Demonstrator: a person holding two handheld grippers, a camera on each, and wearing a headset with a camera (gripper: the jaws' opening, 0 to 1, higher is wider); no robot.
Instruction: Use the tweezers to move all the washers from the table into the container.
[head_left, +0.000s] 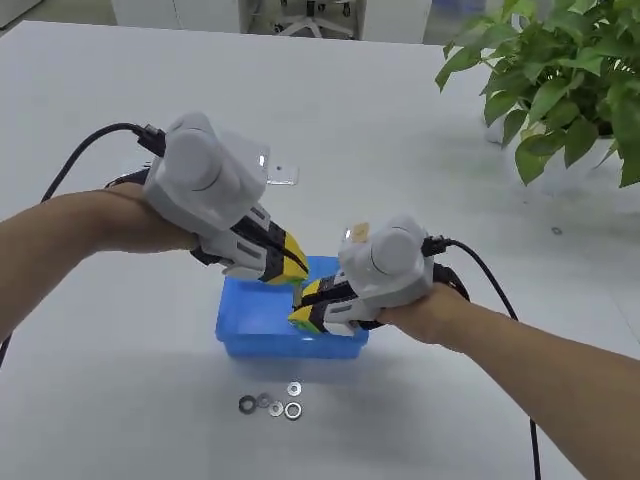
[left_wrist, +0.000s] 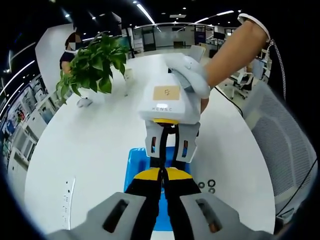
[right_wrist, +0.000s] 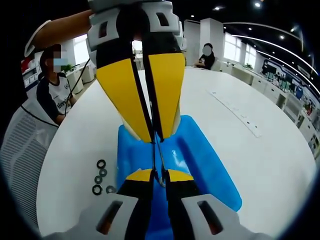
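Observation:
A blue container (head_left: 250, 322) sits on the white table, and several washers (head_left: 272, 404) lie just in front of it. Both grippers meet tip to tip over the container. My left gripper (head_left: 293, 265) comes in from the upper left and my right gripper (head_left: 303, 308) from the right. In the right gripper view, thin dark tweezers (right_wrist: 155, 150) run from the left gripper's yellow jaws into my right gripper (right_wrist: 155, 176). In the left gripper view, the tweezers (left_wrist: 163, 150) reach from my left gripper (left_wrist: 162, 175) to the right one. Both are shut on them. The washers (right_wrist: 100, 177) lie beside the container (right_wrist: 200, 155).
A potted plant (head_left: 560, 80) stands at the far right of the table. A small white strip (head_left: 280, 175) lies behind the grippers. Cables trail from both grippers. People sit at the table's far side in the right gripper view.

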